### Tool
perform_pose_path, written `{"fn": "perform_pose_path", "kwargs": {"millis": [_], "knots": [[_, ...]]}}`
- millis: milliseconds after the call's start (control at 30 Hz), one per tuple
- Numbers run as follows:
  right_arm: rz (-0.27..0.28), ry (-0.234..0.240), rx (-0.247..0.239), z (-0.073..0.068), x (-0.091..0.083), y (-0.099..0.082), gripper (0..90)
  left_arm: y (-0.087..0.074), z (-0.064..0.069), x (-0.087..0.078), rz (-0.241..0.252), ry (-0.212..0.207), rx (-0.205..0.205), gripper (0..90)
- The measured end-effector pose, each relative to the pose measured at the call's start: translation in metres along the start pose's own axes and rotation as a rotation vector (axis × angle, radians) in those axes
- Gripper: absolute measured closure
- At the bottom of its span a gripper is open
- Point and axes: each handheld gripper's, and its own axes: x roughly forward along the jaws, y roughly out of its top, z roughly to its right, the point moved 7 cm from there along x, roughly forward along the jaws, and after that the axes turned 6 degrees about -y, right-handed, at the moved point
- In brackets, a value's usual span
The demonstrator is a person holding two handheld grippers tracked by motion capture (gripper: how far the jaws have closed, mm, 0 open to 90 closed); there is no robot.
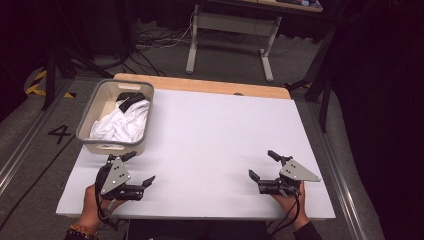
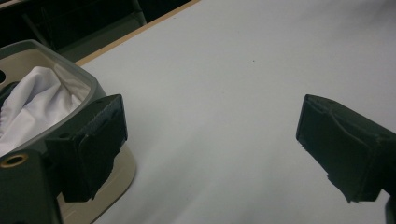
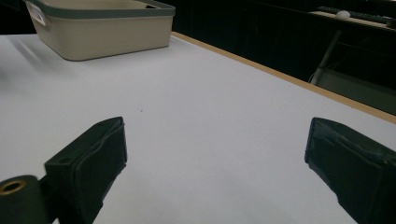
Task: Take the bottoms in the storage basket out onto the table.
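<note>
Sitting just beyond the left tool (image 1: 140,168), the basket (image 1: 98,98) holds white cloth (image 1: 125,120).

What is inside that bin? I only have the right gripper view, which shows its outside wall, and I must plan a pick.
Observer: A crumpled white cloth lies in the bin, with a black piece at its far end.
Operator: Where is the left claw?
Observer: The left claw hangs over the white table just in front of the bin's near end, open and holding nothing.
Operator: And my own claw, relative to the bin?
Observer: The right claw is open at the table's near right, the bin at the far left corner.
</note>
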Motion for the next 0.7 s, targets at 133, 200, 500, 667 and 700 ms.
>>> {"fn": "perform_pose_path", "kwargs": {"millis": [133, 200, 500, 667, 700], "knots": [[-0.008, -0.002, -0.011, 0.0004, 0.0018, -0.002, 5.8, -0.0015, -0.0021, 0.0027, -0.013, 0.001, -0.003, 10.4], [-0.004, -0.004, -0.014, 0.0, 0.0016, -0.0017, 5.8, -0.0022, -0.0018, 0.0032, -0.013, 0.001, -0.013, 10.5], [0.001, -0.01, -0.019, -0.003, 0.0027, 0.0005, 5.8, -0.0035, -0.0041, 0.0015, -0.006, 0.002, -0.032, 11.1], [-0.007, -0.016, -0.028, -0.0033, 0.0039, -0.0012, 5.8, -0.0028, -0.005, 0.0, -0.009, 0.009, -0.021, 11.3], [-0.005, -0.019, -0.026, -0.0031, 0.0038, -0.0011, 5.8, -0.0019, -0.0055, -0.001, -0.005, 0.012, -0.022, 11.3]]}}
